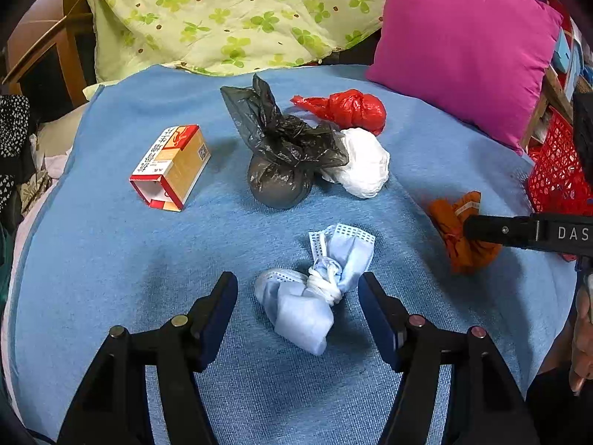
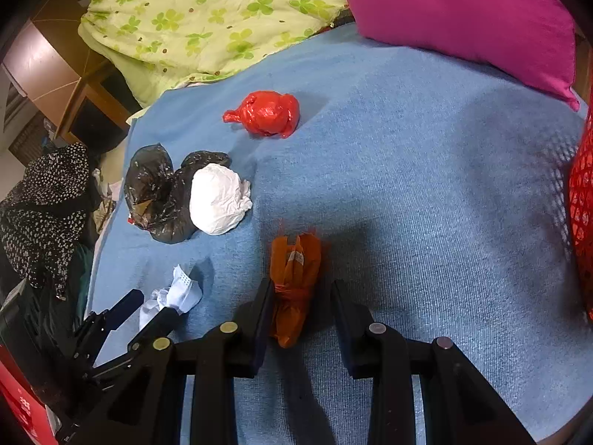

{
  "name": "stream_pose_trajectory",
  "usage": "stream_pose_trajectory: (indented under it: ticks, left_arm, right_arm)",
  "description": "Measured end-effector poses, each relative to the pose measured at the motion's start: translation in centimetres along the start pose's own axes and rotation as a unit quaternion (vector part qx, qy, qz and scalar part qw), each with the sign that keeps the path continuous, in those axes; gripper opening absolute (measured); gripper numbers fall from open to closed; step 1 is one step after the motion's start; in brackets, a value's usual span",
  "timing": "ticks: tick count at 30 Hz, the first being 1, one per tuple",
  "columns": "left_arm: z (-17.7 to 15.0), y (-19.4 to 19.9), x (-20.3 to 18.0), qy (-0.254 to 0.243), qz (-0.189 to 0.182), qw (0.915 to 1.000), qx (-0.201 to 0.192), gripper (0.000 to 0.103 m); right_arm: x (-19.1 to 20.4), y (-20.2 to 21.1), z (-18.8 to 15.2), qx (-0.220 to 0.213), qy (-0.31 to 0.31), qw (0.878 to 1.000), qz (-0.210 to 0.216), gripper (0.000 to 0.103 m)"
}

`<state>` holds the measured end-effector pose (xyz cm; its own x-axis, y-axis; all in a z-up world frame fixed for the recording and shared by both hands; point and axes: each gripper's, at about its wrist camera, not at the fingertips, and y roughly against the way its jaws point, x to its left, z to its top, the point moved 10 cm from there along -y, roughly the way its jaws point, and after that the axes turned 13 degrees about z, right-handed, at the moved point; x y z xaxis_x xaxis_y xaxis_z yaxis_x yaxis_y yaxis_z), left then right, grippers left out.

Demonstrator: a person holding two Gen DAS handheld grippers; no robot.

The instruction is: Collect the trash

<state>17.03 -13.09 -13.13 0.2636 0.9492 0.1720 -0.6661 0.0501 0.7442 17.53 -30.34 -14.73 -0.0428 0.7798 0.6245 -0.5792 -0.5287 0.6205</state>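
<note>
On the blue blanket [image 1: 111, 259] lie several pieces of trash. A knotted light-blue face mask [image 1: 315, 289] lies between the fingers of my open left gripper [image 1: 298, 289]. An orange knotted bag [image 2: 294, 282] lies between the fingers of my open right gripper [image 2: 301, 296]; the left finger touches it. The orange bag also shows in the left wrist view [image 1: 463, 237]. Farther off lie a black bag [image 1: 281, 148], a white bag [image 1: 365, 163], a red bag [image 1: 346, 109] and a red-and-gold carton [image 1: 170, 165].
A magenta pillow [image 1: 463, 44] and a green clover quilt [image 1: 229, 11] lie at the back of the bed. A red mesh basket [image 1: 556, 174] stands at the right edge. Dark spotted clothing [image 2: 44, 207] hangs off the left side.
</note>
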Motion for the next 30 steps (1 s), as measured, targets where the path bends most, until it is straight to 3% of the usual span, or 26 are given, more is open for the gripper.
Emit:
stream_pose_trajectory:
  ticks: [10, 15, 30]
  left_arm:
    - [-1.2, -1.9, 0.3, 0.016, -0.018, 0.9988, 0.041, 0.072]
    - [-1.2, -1.9, 0.0, 0.020, -0.030, 0.9984, 0.045, 0.081]
    - [-0.7, -1.0, -0.1, 0.046, -0.067, 0.9960, 0.035, 0.082]
  right_arm:
    - [-0.7, -0.7, -0.4, 0.013, -0.046, 0.998, 0.039, 0.051]
    - [-0.2, -1.0, -0.5, 0.015, -0.038, 0.998, 0.049, 0.058]
    - [-1.1, -0.5, -0.3, 0.015, -0.138, 0.982, 0.124, 0.062]
